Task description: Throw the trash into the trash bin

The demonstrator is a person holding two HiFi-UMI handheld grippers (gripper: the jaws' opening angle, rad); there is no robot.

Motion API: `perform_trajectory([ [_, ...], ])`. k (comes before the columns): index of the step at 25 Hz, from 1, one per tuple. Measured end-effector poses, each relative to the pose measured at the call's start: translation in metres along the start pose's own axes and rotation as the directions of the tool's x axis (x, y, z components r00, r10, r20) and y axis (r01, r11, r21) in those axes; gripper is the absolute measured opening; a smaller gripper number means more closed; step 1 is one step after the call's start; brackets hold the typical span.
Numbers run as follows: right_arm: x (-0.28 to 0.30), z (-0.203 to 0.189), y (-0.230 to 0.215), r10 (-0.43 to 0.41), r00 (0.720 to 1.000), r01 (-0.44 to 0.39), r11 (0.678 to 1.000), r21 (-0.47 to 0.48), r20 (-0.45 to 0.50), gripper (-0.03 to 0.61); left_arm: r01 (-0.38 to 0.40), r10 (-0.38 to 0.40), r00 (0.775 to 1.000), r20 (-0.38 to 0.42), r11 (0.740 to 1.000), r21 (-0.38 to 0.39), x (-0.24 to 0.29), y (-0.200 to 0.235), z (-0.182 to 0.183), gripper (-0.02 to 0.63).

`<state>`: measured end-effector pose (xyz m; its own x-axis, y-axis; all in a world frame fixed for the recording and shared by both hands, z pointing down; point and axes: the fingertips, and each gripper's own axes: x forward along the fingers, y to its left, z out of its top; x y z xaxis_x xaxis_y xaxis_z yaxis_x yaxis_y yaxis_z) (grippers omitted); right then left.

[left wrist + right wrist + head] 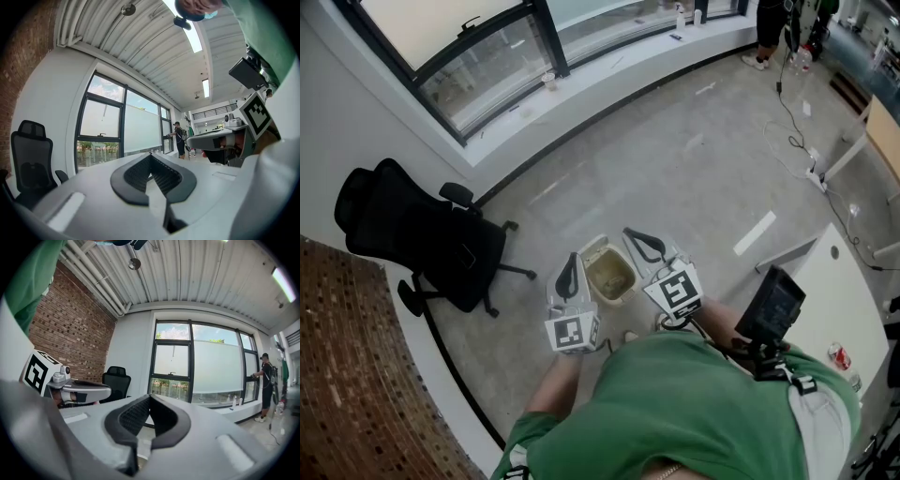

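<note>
An office chair (422, 234) stands near the brick wall (347, 375).

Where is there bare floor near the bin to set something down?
Widest bare floor: beyond the bin, up to the window ledge and right toward the cable. A narrower strip lies between bin and chair. Crowded: at the bin itself, flanked by left gripper and right gripper, and by the table.

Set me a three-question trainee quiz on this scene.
1. True or false: the left hand-held gripper grips a piece of trash.
2. In the head view, what sits on the floor between it and the right hand-held gripper? A) trash bin B) cardboard box C) backpack
3. Fill in: the office chair by the wall is coloured ____.
Key: 1 false; 2 A; 3 black.
</note>
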<state>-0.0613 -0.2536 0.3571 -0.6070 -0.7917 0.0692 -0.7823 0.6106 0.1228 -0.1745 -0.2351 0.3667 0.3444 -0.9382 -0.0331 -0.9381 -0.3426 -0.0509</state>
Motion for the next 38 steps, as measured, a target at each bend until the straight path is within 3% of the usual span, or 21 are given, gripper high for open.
perform_trajectory([
  [38,-0.014,0.001,-0.001,-0.039,0.999,0.039,0.999,-0.018,-0.013,0.003,0.051,-0.051,0.999,-0.001,0.999,-0.011,0.002,-0.013,0.002,0.006],
])
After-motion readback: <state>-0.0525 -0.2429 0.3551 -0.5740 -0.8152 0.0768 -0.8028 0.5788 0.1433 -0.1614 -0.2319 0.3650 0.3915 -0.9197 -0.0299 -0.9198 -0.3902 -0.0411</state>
